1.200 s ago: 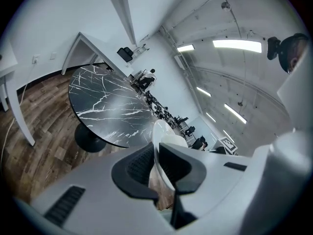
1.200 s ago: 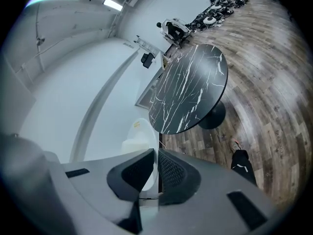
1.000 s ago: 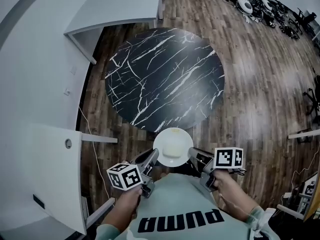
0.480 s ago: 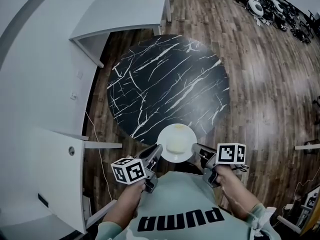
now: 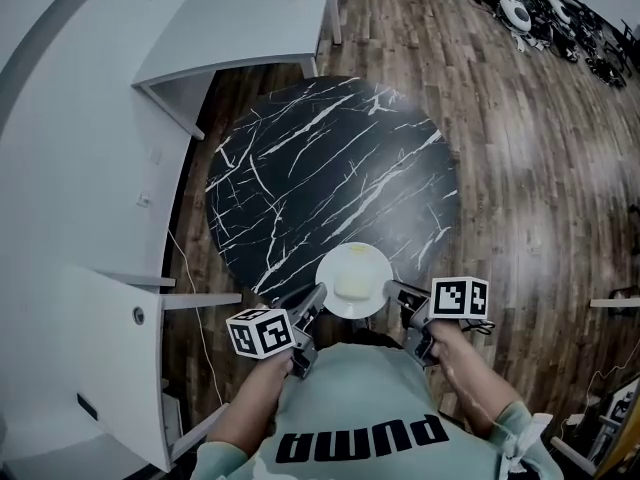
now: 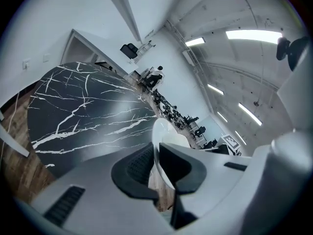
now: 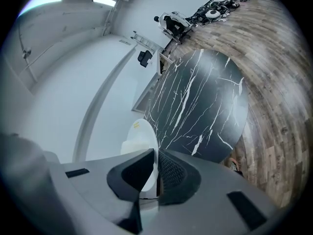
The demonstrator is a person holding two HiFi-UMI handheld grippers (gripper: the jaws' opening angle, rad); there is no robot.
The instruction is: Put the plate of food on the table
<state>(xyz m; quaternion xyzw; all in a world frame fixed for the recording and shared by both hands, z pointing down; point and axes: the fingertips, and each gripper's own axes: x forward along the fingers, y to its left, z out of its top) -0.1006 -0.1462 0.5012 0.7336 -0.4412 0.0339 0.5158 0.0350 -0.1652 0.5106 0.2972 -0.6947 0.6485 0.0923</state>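
Plate of food (image 5: 353,280), held level at the black marble table's (image 5: 300,168) near edge.
Left gripper (image 5: 314,301), right gripper (image 5: 396,292): jaws clamped on opposite plate rims.

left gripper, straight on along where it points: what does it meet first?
The left gripper is shut on the plate rim. Beyond that, its line slopes down onto the black marble table, probably near its close edge; depth is unclear.

Left tongs (image 5: 316,296), right tongs (image 5: 393,290): both angled forward-down, jaws clamped on opposite plate (image 5: 372,264) rims; forearms bent near torso.
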